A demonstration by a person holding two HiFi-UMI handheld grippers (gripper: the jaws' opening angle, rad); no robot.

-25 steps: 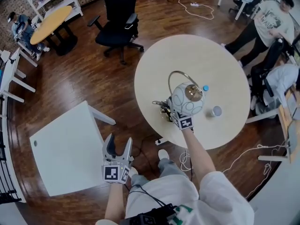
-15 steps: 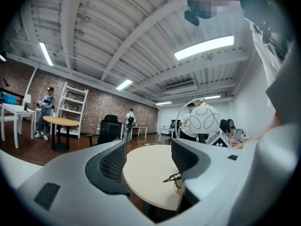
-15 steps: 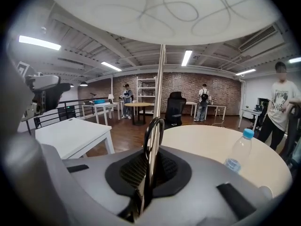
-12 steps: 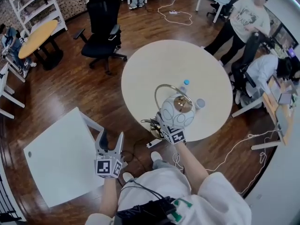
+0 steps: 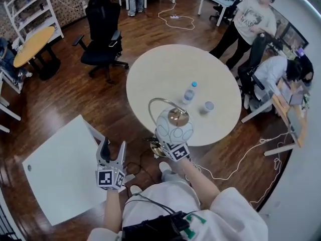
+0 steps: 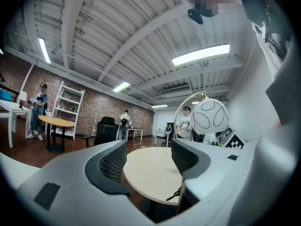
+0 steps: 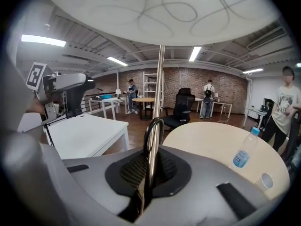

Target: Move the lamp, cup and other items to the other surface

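My right gripper (image 5: 169, 146) is shut on the thin metal pole (image 7: 152, 140) of the lamp. The lamp's white globe shade (image 5: 174, 126) with grey loops hangs off the near edge of the round beige table (image 5: 165, 69), above the floor. From the right gripper view the shade (image 7: 164, 8) fills the top. A water bottle (image 5: 188, 92) and a small cup (image 5: 209, 106) stand on the round table. My left gripper (image 5: 113, 148) is open and holds nothing, above the edge of the white square table (image 5: 55, 169). In the left gripper view the shade (image 6: 210, 117) shows to the right.
A black office chair (image 5: 102, 36) stands beyond the round table. Cables (image 5: 241, 159) trail over the wood floor on the right. People (image 5: 251, 21) stand and sit at the far right by desks. A yellow table (image 5: 31, 45) and a shelf are at the far left.
The lamp, held in my right gripper, has come off the round table toward me and to the left. The left gripper has stayed open beside the white table.
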